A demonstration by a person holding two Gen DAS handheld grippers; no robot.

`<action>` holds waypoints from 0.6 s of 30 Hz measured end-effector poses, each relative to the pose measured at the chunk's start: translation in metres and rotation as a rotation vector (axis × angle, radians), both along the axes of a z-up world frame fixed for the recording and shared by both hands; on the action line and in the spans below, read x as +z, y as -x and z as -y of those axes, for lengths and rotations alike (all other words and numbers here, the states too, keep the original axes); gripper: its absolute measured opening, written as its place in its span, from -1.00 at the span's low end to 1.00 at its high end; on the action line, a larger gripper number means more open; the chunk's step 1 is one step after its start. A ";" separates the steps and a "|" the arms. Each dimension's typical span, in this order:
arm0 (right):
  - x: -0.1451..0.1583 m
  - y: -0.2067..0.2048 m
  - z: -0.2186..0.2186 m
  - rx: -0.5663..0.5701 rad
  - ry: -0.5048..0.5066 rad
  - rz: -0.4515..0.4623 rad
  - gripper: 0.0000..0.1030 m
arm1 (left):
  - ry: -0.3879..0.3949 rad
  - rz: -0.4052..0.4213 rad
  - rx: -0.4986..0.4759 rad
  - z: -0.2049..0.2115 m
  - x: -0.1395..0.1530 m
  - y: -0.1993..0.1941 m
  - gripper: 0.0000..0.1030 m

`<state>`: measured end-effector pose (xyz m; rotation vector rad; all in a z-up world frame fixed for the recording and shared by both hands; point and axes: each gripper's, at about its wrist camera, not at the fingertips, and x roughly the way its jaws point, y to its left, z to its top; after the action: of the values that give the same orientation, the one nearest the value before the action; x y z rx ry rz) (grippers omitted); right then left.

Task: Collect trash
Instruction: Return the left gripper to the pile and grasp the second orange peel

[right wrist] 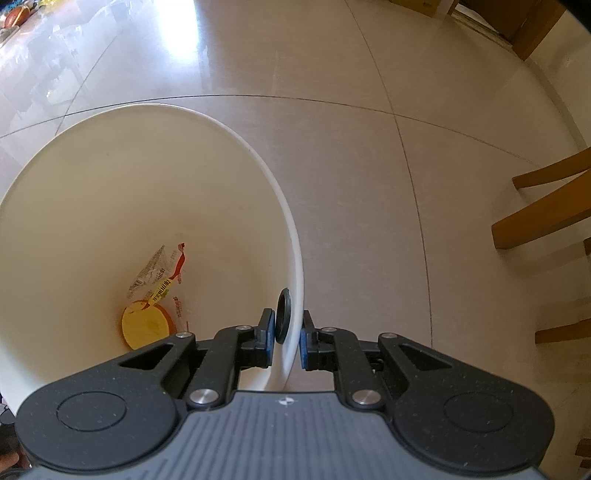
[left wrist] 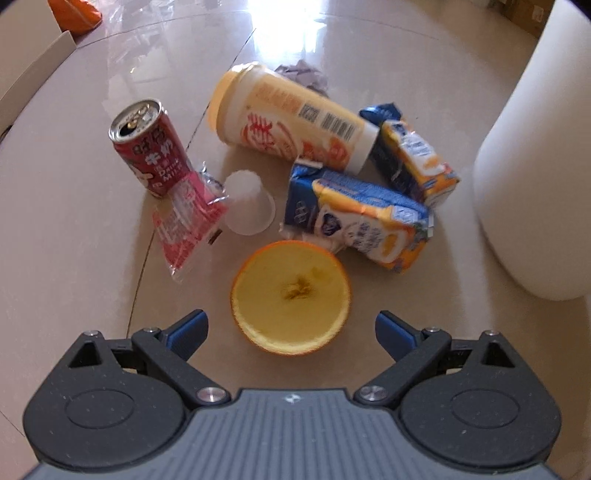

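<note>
Trash lies on the tiled floor in the left wrist view: a half orange peel (left wrist: 290,298), a red drink can (left wrist: 147,146), a pink wrapper (left wrist: 186,218), a small clear plastic cup (left wrist: 248,206), a large yellow cup (left wrist: 291,118) on its side, two blue-and-orange cartons (left wrist: 354,218) (left wrist: 413,155) and crumpled paper (left wrist: 303,75). My left gripper (left wrist: 290,330) is open, its fingertips either side of the orange peel's near edge. My right gripper (right wrist: 287,341) is shut on the rim of a white bin (right wrist: 236,140). Inside the bin lie an orange peel (right wrist: 146,325) and a wrapper (right wrist: 157,275).
The white bin's outer wall (left wrist: 532,177) stands right of the trash pile. A cardboard box (left wrist: 33,70) and an orange bag (left wrist: 79,13) sit at the far left. Wooden chair legs (right wrist: 546,206) stand to the right of the bin.
</note>
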<state>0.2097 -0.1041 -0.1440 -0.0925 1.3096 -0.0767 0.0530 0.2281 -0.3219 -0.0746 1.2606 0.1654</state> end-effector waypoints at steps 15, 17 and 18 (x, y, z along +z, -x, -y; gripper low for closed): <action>-0.005 0.002 -0.003 -0.014 0.014 0.007 -0.68 | -0.039 0.018 -0.092 0.000 -0.026 -0.012 0.88; -0.006 0.001 -0.002 -0.017 0.012 0.005 -0.69 | -0.036 0.014 -0.092 -0.001 -0.028 -0.012 0.88; -0.006 0.001 -0.003 -0.016 0.013 0.004 -0.68 | -0.038 0.012 -0.093 -0.001 -0.029 -0.012 0.87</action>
<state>0.2085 -0.1016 -0.1502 -0.0930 1.3059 -0.0992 0.0653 0.2289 -0.3512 0.0156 1.2456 0.1086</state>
